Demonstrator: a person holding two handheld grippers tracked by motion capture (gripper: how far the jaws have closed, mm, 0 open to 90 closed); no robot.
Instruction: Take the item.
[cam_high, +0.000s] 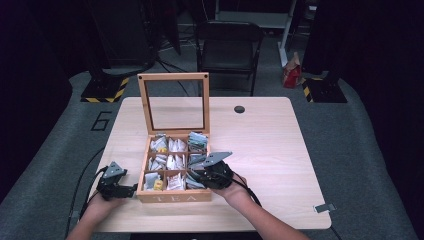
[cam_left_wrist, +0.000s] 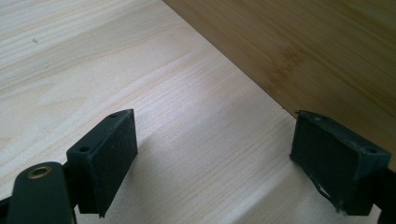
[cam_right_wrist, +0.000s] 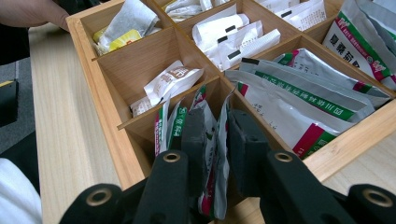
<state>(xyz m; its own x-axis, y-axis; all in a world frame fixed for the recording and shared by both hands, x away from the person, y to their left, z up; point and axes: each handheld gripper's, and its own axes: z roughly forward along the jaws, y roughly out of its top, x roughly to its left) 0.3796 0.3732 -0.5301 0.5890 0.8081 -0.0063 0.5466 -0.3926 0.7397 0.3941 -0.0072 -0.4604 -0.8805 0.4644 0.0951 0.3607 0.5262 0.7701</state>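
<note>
Sachets half-hidden between right gripper's clamped jaws; left gripper spread wide, empty.

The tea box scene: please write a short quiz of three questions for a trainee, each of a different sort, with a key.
1. True or false: the lid of the tea box stands open.
2. Which gripper has its jaws closed on a tea packet? A) the left gripper B) the right gripper C) neither one
3. Fill in the missing word: the left gripper rests on the table beside the box's outer wall, with its jaws ____.

Key
1. True. The framed lid is upright behind the compartments.
2. B. The packet stands in the near corner compartment, pinched between the jaws.
3. Open. Bare table shows between them.
</note>
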